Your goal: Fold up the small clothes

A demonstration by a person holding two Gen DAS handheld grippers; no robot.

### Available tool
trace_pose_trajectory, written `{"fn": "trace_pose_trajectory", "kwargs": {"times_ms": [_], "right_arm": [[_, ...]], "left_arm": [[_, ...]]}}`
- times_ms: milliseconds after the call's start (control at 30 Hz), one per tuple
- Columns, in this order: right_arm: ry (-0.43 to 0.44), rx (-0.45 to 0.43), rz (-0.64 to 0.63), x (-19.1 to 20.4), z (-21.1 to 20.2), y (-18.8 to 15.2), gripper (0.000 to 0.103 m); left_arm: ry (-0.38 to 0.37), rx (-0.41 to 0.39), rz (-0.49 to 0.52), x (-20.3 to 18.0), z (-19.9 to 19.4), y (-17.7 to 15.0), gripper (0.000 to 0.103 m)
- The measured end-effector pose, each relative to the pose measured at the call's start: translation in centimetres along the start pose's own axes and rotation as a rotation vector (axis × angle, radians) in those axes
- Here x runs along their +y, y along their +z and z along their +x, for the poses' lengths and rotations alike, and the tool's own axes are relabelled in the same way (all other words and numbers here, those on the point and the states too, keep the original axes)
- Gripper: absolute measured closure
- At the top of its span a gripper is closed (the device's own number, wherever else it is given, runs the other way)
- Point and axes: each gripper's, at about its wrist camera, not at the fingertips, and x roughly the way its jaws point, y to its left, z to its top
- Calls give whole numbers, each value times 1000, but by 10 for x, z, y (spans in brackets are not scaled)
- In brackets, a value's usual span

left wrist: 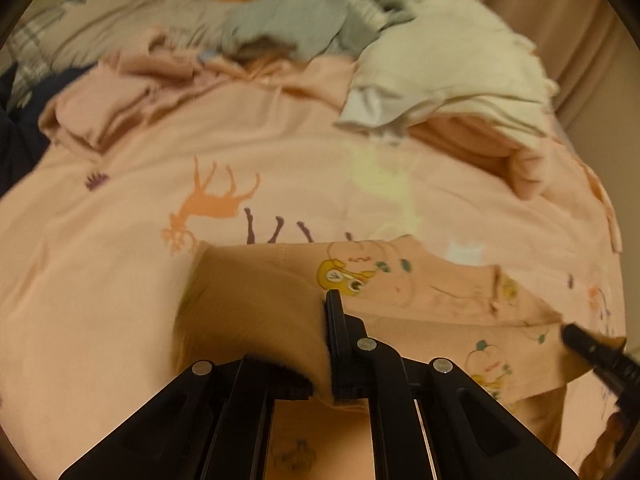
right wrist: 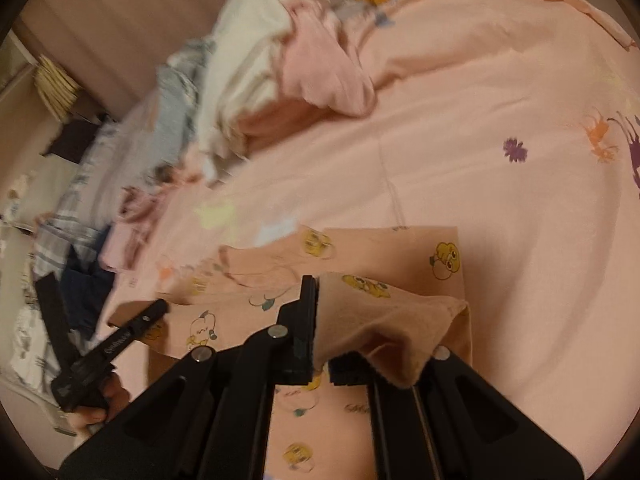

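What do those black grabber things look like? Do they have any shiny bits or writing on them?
Both are matte black. The left gripper and right gripper have flat angular arms with cut-out slots, joined by round silver rivets. Their long, thin fingers end in dark padded strips. In the right wrist view, the left gripper's finger carries small pale lettering, too blurred to read. No cables or sleeves show.

Bed under warm, dim light
A pink animal-print bedspread (left wrist: 280, 160) is spread over it; a padded headboard (right wrist: 120, 12) is seen behind.

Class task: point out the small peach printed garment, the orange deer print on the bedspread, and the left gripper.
Peach garment (left wrist: 432, 292), left wrist view, flat printed part.
Orange deer print (left wrist: 212, 204), left wrist view, body.
Left gripper (right wrist: 158, 307), right wrist view, tip.
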Motion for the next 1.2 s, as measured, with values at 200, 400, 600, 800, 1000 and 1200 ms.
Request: {"fn": "trace_pose_trajectory", "kwargs": {"times_ms": [200,400,600,800,1000,1200], "right_arm": [[-7,52,117,-39,33,-6,101],[12,63,156,-56,0,0,87],[-124,-58,133,-81,-67,-3,70],[-34,5,-18,-41,-54,-32,94],[-64,148,-113,7,19,-45,94],[-49,122,-24,7,55,13,99]], "left_arm": [[29,58,34,1,18,-2,96],[27,37,15,25,-22,7,96],[98,-40,43,63,-73,6,96],[51,-1,317,9,-62,-46,96],[71,95,327,-38,2,-42,96],[106,44,148,-44,27,18,96]]}}
